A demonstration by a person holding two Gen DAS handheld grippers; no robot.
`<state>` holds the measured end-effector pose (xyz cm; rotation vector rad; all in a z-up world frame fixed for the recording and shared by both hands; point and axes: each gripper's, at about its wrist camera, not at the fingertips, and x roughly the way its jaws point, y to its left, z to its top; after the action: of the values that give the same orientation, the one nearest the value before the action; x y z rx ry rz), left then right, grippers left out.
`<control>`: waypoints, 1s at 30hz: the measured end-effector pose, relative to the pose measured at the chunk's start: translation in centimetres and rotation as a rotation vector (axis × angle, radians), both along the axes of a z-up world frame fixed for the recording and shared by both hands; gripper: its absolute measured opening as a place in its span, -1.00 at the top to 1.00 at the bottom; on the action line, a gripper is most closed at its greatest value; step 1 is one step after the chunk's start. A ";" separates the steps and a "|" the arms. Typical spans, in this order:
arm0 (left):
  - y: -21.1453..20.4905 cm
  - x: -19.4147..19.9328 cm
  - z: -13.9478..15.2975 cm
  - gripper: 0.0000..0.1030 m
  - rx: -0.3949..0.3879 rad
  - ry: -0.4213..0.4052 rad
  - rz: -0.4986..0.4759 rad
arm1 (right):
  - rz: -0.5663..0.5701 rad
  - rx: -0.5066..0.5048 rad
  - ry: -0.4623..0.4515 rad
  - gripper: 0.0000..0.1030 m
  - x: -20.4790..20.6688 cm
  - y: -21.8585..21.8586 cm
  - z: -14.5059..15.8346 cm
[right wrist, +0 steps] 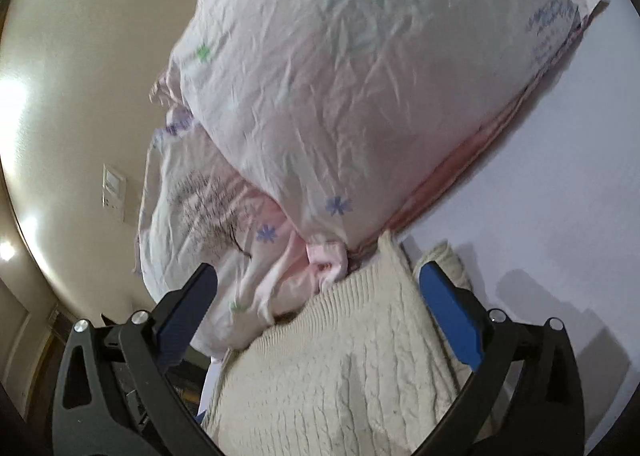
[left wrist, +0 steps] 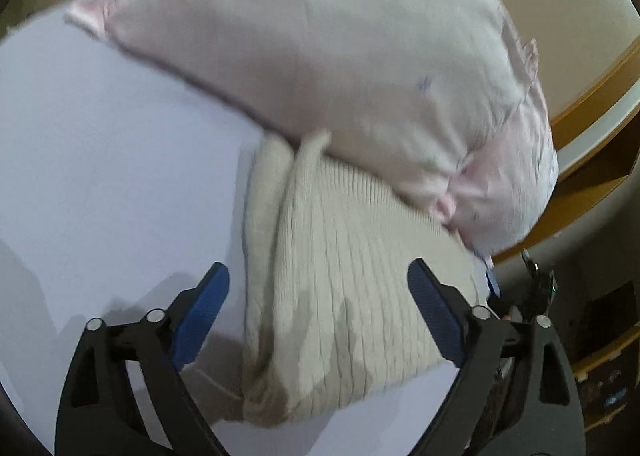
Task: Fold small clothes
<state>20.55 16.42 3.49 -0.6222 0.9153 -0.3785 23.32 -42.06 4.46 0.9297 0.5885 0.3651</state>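
Note:
A cream cable-knit garment [left wrist: 340, 288] lies folded on the white bed sheet [left wrist: 100, 156], its far end tucked under a pale pink pillow [left wrist: 320, 56]. My left gripper [left wrist: 318, 288] is open and empty, its blue pads either side of the knit, above it. In the right wrist view the same knit [right wrist: 340, 368] fills the bottom, with the pillow [right wrist: 340, 76] behind it. My right gripper [right wrist: 320, 288] is open and empty above the knit's far edge.
A second pinkish printed pillow or bedding piece [right wrist: 208, 216] lies left of the knit. A wooden bed frame or shelf [left wrist: 592, 184] runs along the right. A cream wall with a switch plate [right wrist: 114, 192] is at left.

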 end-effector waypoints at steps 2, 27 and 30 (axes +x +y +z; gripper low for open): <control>-0.4 0.1 -0.9 -0.59 -0.011 0.031 -0.009 | 0.010 -0.013 0.009 -0.96 -0.1 0.5 -0.2; -35.8 6.2 2.1 0.67 -0.277 0.098 -0.584 | -0.049 -0.139 0.018 -0.96 -0.7 -3.6 2.5; -34.6 5.2 3.0 0.54 -0.392 0.044 -0.628 | -0.009 -0.096 0.063 -0.96 -0.3 -4.5 2.1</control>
<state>25.79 -18.23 6.48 -0.6901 1.0793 -1.1304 23.04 -46.59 6.55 0.8538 0.6542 0.2982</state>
